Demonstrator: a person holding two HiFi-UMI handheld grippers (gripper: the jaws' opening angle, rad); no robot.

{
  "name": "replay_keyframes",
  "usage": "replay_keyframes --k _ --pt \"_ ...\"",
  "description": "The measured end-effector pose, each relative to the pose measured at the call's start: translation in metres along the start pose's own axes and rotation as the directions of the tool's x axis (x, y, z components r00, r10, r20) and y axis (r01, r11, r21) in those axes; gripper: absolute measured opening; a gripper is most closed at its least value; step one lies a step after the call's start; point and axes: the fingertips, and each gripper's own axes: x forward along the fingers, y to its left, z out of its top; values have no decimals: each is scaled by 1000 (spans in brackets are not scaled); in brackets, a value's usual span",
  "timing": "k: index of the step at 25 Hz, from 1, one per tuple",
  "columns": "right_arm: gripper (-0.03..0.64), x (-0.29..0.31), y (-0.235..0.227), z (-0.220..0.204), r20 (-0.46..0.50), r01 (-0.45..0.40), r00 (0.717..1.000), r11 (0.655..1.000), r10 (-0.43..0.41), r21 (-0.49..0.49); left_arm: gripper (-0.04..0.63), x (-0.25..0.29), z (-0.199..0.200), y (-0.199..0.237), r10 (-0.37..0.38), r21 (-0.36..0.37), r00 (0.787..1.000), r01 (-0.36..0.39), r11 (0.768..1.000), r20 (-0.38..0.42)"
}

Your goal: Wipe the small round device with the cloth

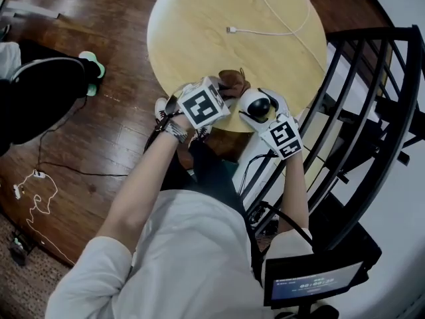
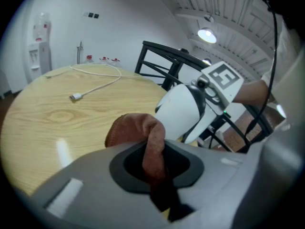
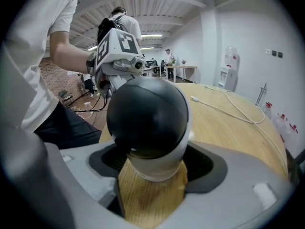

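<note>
At the near edge of the round table (image 1: pixel 199 32), clamps the small round device (image 3: pixel 147 109), white with a black dome, in the right gripper (image 3: pixel 152 175). Pinches the brown cloth (image 2: pixel 140 130) in the left gripper (image 2: pixel 155 168), bunched just beside the device's white shell.

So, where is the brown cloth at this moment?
In the head view the brown cloth is pinched in the left gripper at the near edge of the round table, left of the round device that the right gripper holds.
</note>
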Motion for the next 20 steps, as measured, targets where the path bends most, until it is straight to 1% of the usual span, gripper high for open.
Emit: replay_keyframes --k 2,4,6,9,12,16,20 --pt "364 0 -2 1 8 46 999 998 -46 44 63 2 -2 7 68 6 998 -68 998 -15" --pt "364 -2 -3 1 12 92 996 992 -94 91 63 9 -3 7 87 30 995 -86 996 -53" --pt "364 -4 -4 0 9 131 991 983 -133 129 63 15 0 4 69 49 994 -65 997 -89" --pt "364 -4 -6 -2 -3 170 985 972 -172 164 63 19 3 -1 9 53 992 -2 999 -126" --pt "364 -2 -5 -3 -9 179 984 968 -180 178 63 11 4 5 0 67 988 11 998 -156" --pt "364 -3 -7 -5 -13 175 984 969 -175 173 63 8 10 -1 -44 71 991 54 996 -128" --pt "365 -3 -7 -4 -14 176 984 968 -177 178 63 0 18 -7 -46 73 995 52 996 -89"
